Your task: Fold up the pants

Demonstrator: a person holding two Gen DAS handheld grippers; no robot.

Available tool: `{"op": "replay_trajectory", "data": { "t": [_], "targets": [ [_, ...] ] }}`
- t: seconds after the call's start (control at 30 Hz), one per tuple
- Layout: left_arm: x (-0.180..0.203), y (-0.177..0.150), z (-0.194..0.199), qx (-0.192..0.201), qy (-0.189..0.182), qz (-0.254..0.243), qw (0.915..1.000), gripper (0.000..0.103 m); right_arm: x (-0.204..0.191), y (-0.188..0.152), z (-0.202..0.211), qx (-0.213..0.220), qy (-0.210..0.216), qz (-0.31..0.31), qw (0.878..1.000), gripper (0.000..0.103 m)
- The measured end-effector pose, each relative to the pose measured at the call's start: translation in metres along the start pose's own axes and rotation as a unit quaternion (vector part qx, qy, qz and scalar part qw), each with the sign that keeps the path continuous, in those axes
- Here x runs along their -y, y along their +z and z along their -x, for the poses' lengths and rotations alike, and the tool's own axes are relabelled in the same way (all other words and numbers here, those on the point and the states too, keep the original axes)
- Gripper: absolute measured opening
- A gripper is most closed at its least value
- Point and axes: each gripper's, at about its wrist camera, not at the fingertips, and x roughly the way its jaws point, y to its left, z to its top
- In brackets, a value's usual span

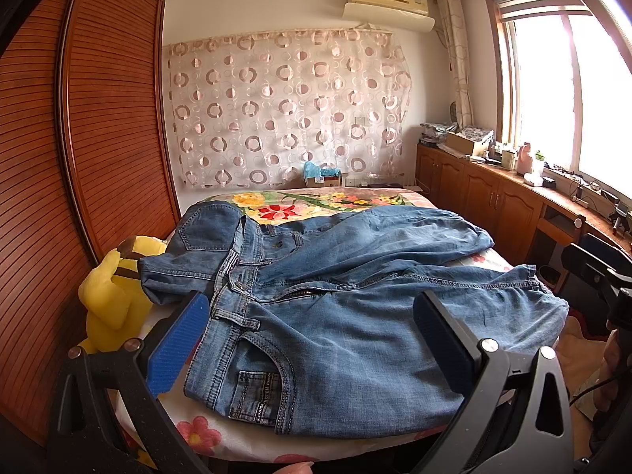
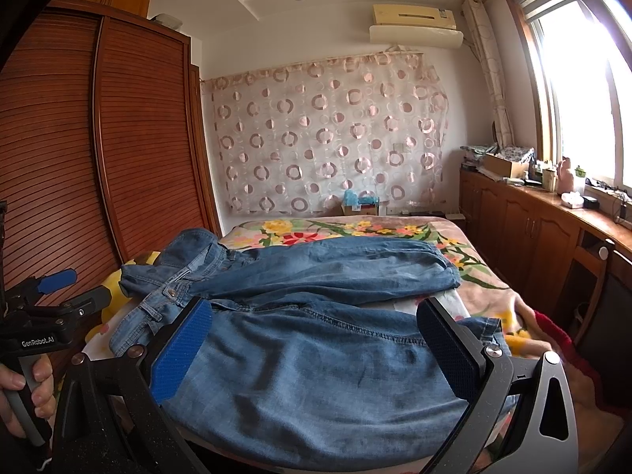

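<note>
Blue jeans (image 1: 335,308) lie spread on the floral bed, waistband to the left, legs running right; they also show in the right wrist view (image 2: 316,347). The waist's far half is flipped back near the zipper. My left gripper (image 1: 312,339) is open, hovering over the near hip and pocket, holding nothing. My right gripper (image 2: 316,347) is open above the near leg, holding nothing. The left gripper also appears at the left edge of the right wrist view (image 2: 59,288), held in a hand.
A yellow plush toy (image 1: 114,296) sits at the bed's left edge beside the wooden wardrobe (image 1: 98,118). The floral bedspread (image 1: 316,205) extends behind the jeans. Wooden cabinets (image 1: 493,193) with clutter run under the window on the right.
</note>
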Motion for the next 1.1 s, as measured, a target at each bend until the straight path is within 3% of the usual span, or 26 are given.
{"op": "replay_trajectory", "data": {
  "t": [1.1],
  "targets": [
    [0.0015,0.0020,0.0023,0.000,-0.001,0.000,1.0000,0.103,-0.0038,0.0005,0.0020,0.003,-0.003,0.003,1.000,0.103]
  ]
}}
